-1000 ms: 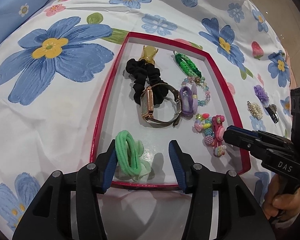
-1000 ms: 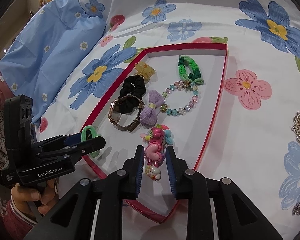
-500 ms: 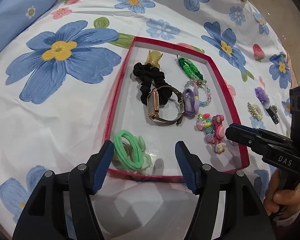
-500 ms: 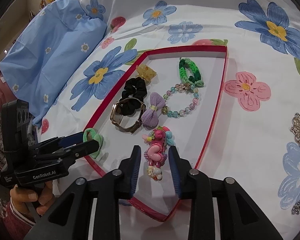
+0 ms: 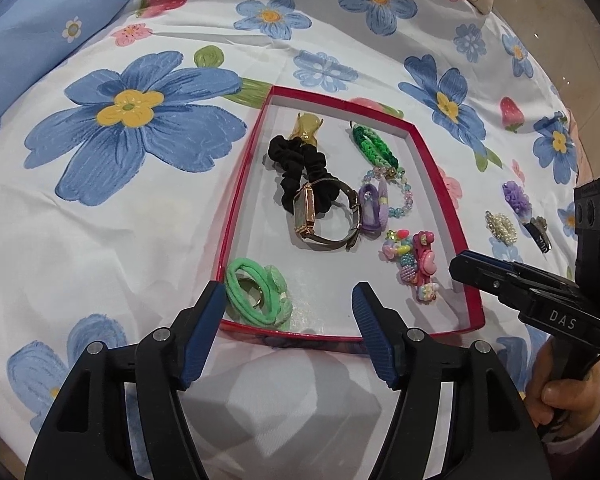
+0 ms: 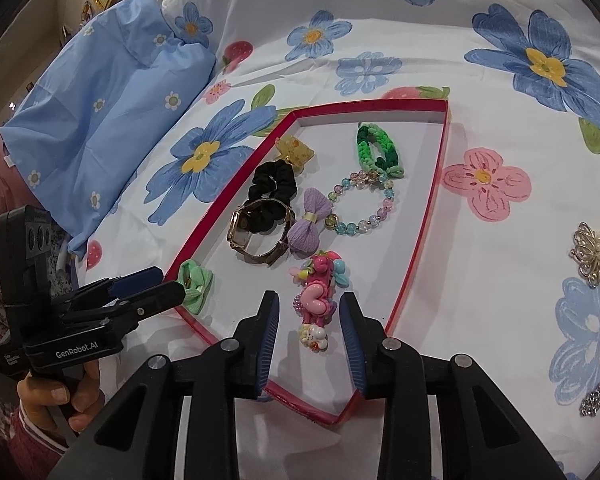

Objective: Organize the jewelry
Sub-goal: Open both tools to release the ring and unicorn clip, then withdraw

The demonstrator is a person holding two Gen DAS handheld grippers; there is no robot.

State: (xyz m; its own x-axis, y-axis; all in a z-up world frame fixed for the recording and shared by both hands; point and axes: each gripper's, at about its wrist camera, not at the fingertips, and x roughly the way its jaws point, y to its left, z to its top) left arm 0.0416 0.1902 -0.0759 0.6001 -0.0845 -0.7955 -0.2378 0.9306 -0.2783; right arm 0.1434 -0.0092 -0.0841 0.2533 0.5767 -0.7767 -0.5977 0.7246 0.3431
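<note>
Both your grippers released, empty: left gripper (image 5: 288, 312), right gripper (image 6: 309, 332). Right jaws straddle pink beaded hair clip (image 6: 317, 300); descending risks snagging shallow red cardboard tray (image 6: 424, 216) rim.

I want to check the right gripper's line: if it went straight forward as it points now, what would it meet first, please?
Most likely the pink charm hair clip, lying between the open fingers of the right gripper inside the red tray; its height above the tray is unclear.

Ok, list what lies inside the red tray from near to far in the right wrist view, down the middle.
Pink charm clip → purple bow → bead bracelet → green braided band → far rim of the red tray.
</note>
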